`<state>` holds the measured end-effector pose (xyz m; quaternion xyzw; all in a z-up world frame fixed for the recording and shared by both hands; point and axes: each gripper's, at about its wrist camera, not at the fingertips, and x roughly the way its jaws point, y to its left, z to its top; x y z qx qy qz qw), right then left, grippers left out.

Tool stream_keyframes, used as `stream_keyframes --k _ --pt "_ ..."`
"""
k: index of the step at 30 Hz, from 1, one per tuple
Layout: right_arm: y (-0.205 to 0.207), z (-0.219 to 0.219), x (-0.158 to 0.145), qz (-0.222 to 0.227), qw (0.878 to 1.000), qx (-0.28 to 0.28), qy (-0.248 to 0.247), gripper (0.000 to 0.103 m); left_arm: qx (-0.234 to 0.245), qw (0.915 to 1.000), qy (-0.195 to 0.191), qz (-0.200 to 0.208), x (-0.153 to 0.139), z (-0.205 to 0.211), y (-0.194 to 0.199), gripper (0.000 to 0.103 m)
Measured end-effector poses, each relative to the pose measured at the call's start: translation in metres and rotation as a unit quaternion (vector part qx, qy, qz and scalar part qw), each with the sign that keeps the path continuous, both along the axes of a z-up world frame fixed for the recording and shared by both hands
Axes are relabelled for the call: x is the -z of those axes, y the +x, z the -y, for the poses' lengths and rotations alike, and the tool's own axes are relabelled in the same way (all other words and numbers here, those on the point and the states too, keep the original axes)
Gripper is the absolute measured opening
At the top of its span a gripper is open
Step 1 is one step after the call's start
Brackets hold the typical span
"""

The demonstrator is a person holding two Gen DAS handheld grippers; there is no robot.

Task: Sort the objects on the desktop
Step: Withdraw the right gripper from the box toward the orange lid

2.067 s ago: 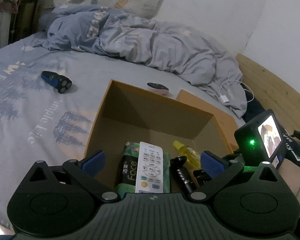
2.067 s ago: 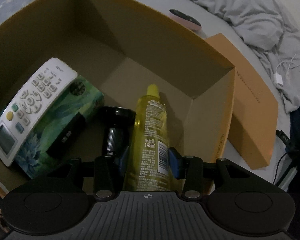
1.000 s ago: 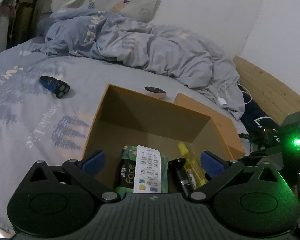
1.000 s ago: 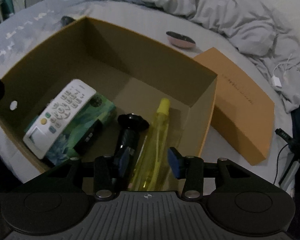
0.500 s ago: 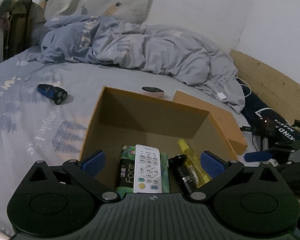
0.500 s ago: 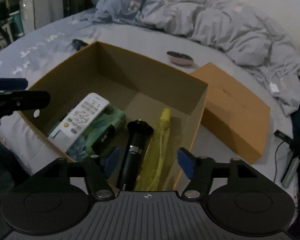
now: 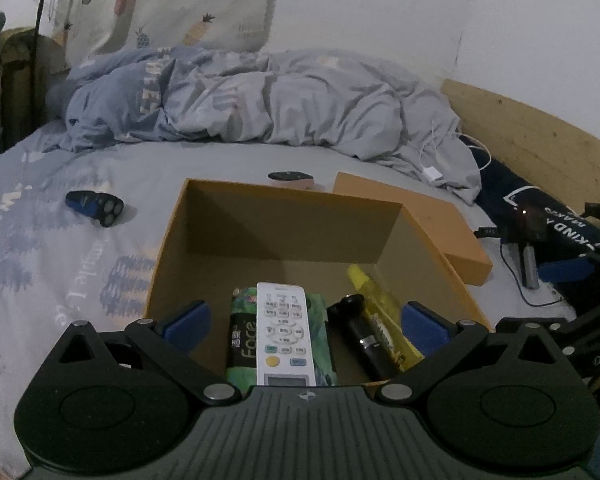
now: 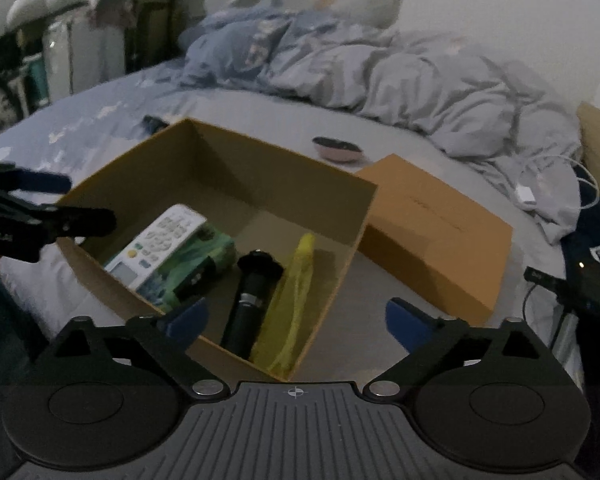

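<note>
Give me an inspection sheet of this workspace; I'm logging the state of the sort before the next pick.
Surface: grey printed bedsheet, no desk in view.
Job's things: open cardboard box holds a white remote lying on a green pack, a black cylinder and a yellow bottle. Blue shaver and pink-and-black oval item lie outside on the sheet.
Clutter: box lid beside the box; crumpled duvet.
Grippers: left gripper open, empty; right gripper open, empty, above the box's near right corner.
Cables: white charger cable on the duvet edge.
Surroundings: wooden bed frame, white wall.
</note>
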<state>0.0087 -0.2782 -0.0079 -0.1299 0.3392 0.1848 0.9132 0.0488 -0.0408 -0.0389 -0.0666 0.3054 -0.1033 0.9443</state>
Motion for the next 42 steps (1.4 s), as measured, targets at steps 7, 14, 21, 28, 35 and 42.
stream_keyframes --k 7,14,21,28,35,42 --pt "0.000 0.019 0.003 0.015 0.999 0.032 0.015 0.103 0.012 0.9999 0.000 -0.010 0.004 0.006 -0.001 0.103" --pt "0.002 0.036 0.005 0.020 0.997 0.053 0.047 0.103 0.026 0.9995 0.016 -0.002 0.006 0.011 -0.007 0.103" --pt "0.007 0.038 0.012 0.012 0.996 0.066 0.055 0.103 0.032 0.9993 0.020 0.003 0.008 0.011 -0.009 0.103" --pt "0.009 0.035 0.014 0.014 0.997 0.061 0.054 0.103 0.054 0.9979 0.023 0.030 0.006 0.019 -0.018 0.103" --pt "0.014 0.045 0.004 0.029 0.992 0.075 0.098 0.103 0.043 0.9990 0.004 0.015 0.001 0.023 -0.006 0.103" --pt "0.022 0.061 -0.014 0.039 0.985 0.101 0.133 0.103 0.051 0.9985 0.007 0.020 -0.025 0.029 0.018 0.103"
